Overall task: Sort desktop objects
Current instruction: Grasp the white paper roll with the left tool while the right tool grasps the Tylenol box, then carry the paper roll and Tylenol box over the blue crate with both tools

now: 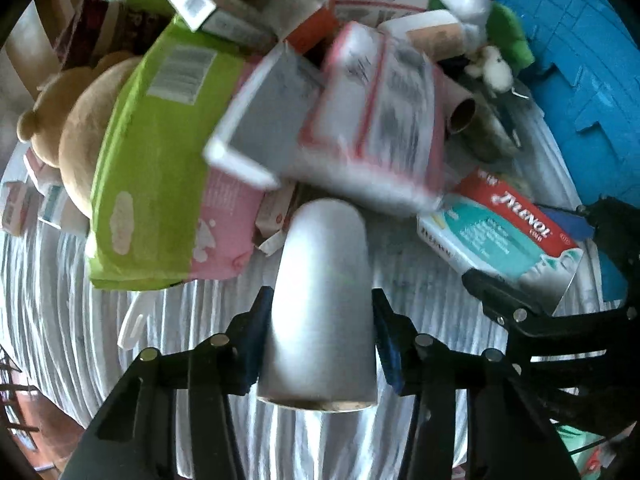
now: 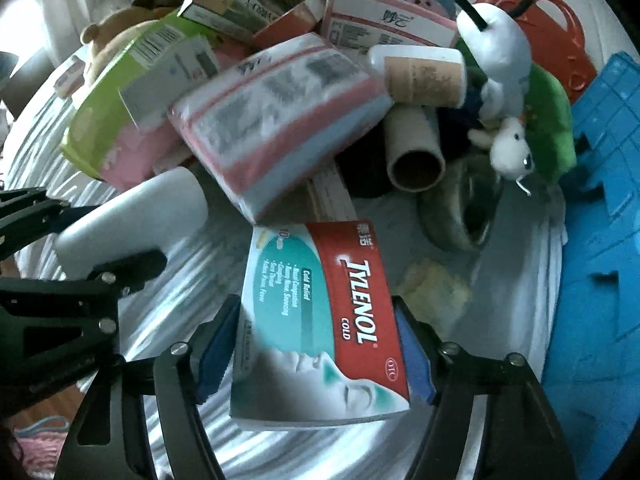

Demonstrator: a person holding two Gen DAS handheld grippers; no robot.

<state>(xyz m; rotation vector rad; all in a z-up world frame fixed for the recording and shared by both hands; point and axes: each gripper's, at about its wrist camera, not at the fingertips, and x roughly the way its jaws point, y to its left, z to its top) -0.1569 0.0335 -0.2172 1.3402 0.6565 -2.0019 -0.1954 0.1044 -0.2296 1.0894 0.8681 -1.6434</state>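
Note:
A white cardboard tube [image 1: 320,280] stands between the blue pads of my left gripper [image 1: 320,300], which is shut on it above the striped cloth. My right gripper [image 2: 316,308] is shut on a red and teal Tylenol Cold box [image 2: 320,320], its pads against the box's two long sides. In the left wrist view the Tylenol box [image 1: 500,232] lies to the right, inside the other gripper's black fingers [image 1: 492,292]. The right wrist view has the white tube [image 2: 132,216] at the left.
Behind both grippers rises a pile: a green and pink pack [image 1: 160,152], a pink-edged pack [image 2: 280,120], several small boxes, a brown bear plush [image 1: 80,128], a white plush [image 2: 496,48], an open brown tube [image 2: 416,152]. A blue crate [image 2: 600,200] borders the right.

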